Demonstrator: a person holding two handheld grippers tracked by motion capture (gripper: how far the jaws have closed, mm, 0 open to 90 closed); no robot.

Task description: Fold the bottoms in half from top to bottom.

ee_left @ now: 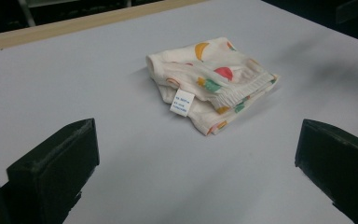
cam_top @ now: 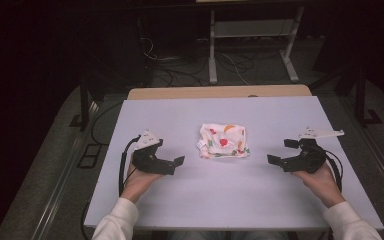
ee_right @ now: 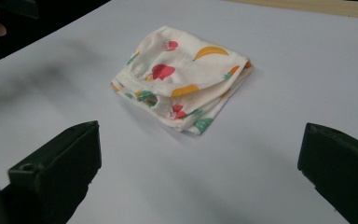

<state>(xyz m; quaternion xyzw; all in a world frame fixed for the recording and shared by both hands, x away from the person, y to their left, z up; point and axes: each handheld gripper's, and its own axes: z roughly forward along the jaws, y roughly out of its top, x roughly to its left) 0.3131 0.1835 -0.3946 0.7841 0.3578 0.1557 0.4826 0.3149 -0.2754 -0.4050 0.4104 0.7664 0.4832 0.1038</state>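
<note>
- While our left claw [cam_top: 172, 161] rests on the surface [cam_top: 260, 200], its jaws stand wide apart, gripping nothing.
- Our right claw [cam_top: 280, 151] is likewise spread wide.
- Between both claws, ahead of each and untouched, lies the folded patterned cloth [cam_top: 223, 141].

cloth [cam_top: 223, 141]: cream, red/orange/green fruit print | tag [ee_left: 182, 102]: white | table [cam_top: 180, 115]: pale lilac-grey

The folded garment [ee_left: 212, 81] at my twelve o'clock is soft printed cloth with a paper-like tag [ee_left: 182, 102]. My jaws look matt black plastic. The desk [cam_top: 230, 195] is smooth and matt.
</note>
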